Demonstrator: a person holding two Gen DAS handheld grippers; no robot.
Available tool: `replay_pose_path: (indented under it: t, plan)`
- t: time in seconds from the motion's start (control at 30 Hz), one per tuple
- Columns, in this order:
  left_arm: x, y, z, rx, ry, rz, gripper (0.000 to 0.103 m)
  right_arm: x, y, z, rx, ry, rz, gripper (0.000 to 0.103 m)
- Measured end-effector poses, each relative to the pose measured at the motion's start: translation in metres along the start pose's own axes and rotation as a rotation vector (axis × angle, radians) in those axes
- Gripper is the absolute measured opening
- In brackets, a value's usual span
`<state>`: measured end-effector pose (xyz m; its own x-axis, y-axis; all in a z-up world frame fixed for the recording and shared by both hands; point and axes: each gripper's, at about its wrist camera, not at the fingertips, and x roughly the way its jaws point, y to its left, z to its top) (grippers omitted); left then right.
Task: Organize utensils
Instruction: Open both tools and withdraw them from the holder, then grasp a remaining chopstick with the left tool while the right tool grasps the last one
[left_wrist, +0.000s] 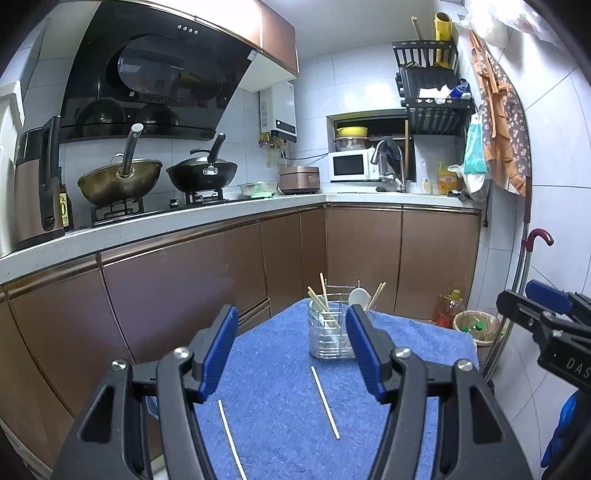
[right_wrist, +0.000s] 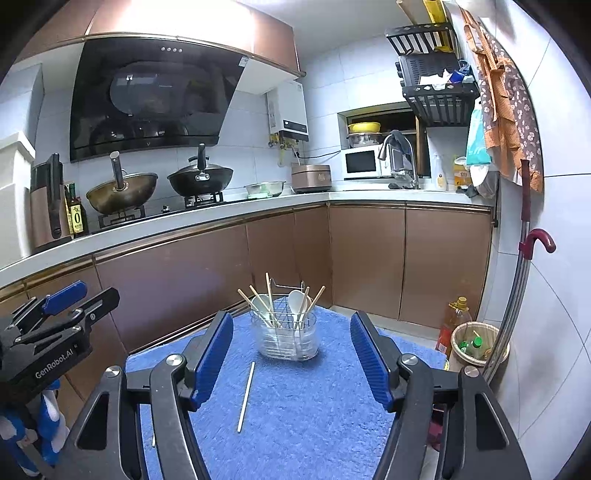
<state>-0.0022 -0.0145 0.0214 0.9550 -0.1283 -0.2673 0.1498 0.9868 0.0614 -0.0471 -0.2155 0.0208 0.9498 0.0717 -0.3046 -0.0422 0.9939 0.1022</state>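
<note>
1. The left gripper (left_wrist: 291, 349) stood with jaws spread and nothing between them; the right gripper (right_wrist: 291, 356) was likewise released and empty.
2. Two white chopsticks lay loose on the blue towel (left_wrist: 280, 413): one (left_wrist: 231, 439) near the left gripper's left finger, the other (left_wrist: 325, 402) further in.
3. Beyond them stood the clear holder (right_wrist: 286, 338), with chopsticks and white spoons upright inside.
4. Brown cabinets (right_wrist: 365, 258) closed the background.
</note>
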Motion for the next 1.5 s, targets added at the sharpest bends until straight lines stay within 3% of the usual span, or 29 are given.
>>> replay_pose_path:
  t: [0.27,0.47,0.57,0.67,0.87,1.0,1.1,1.23,1.37,1.5]
  plan:
    - [0.012,0.01,-0.011,-0.01,0.049,0.016,0.059,0.009,0.005,-0.005,-0.006,0.029,0.005,0.064]
    - [0.036,0.026,-0.027,-0.043,0.139,0.016,0.059,0.029,0.008,-0.012,-0.017,0.081,0.011,0.064]
    - [0.053,0.04,-0.037,-0.082,0.212,-0.003,0.059,0.042,0.01,-0.016,-0.027,0.114,0.017,0.064]
    - [0.08,0.067,-0.053,-0.162,0.338,-0.052,0.059,0.06,0.012,-0.022,-0.039,0.17,0.031,0.064]
    - [0.14,0.121,-0.101,-0.345,0.617,-0.124,0.059,0.117,0.018,-0.039,-0.057,0.343,0.092,0.064]
    - [0.172,0.139,-0.131,-0.431,0.743,-0.138,0.058,0.165,0.028,-0.054,-0.064,0.467,0.156,0.064]
    - [0.194,0.145,-0.147,-0.46,0.803,-0.132,0.058,0.205,0.033,-0.066,-0.05,0.561,0.202,0.063]
    - [0.221,0.148,-0.165,-0.477,0.88,-0.114,0.057,0.26,0.04,-0.079,-0.058,0.674,0.219,0.049]
    - [0.242,0.148,-0.177,-0.485,0.95,-0.108,0.045,0.311,0.052,-0.09,-0.078,0.765,0.233,0.042]
    - [0.253,0.149,-0.177,-0.46,0.967,-0.105,0.04,0.351,0.063,-0.103,-0.108,0.832,0.217,0.035]
